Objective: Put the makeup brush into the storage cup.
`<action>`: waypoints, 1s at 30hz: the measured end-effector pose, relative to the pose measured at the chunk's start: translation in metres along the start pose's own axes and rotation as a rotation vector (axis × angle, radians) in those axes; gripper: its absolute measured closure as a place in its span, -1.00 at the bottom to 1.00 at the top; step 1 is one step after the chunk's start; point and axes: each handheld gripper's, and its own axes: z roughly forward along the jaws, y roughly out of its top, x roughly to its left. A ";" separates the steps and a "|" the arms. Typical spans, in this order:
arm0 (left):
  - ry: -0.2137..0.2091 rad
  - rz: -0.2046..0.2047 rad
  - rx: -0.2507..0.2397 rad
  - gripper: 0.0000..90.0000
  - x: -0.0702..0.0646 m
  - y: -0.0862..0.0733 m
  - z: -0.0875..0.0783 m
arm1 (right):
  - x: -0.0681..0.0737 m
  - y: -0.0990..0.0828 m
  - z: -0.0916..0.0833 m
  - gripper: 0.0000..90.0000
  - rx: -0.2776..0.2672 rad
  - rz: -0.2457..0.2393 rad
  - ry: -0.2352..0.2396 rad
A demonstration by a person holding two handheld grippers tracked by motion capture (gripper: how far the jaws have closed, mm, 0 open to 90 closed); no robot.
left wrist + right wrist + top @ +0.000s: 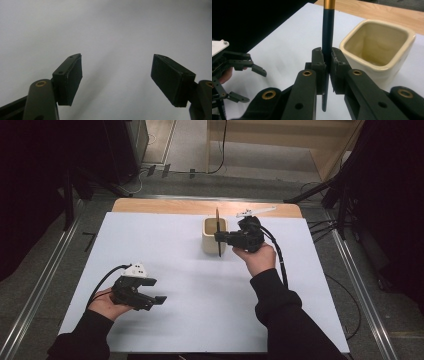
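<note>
Your right hand-held gripper point(327, 66) clamps the dark pencil point(328, 30) upright, just beside the cream square cup point(384, 62). Your left hand-held gripper point(116, 77) has wide jaws over the white worktop point(165, 245).

pencil point(328, 32): dark blue-black shaft with a gold band near its upper end
cup point(379, 47): cream, glossy, with a slightly yellower inside; no pattern
table point(170, 245): plain white sheet with a pale bluish cast, over light wood that shows as a strip along the far edge
right gripper point(327, 65): black jaws and arms, brass-coloured rings at the pivots
left gripper point(157, 298): black body with a white block on top; black cable
sleeves point(282, 312): black, unpatterned
floor point(200, 140): grey, with silver metal rails either side of the table
</note>
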 end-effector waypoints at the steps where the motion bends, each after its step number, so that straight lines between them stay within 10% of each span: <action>1: 0.005 0.000 0.000 -0.43 0.000 0.000 0.000 | 0.000 0.001 -0.001 0.86 -0.003 -0.002 -0.001; 30: -0.004 0.000 -0.005 -0.43 0.000 0.000 0.000 | -0.020 0.065 -0.005 0.86 -0.085 0.005 -0.111</action>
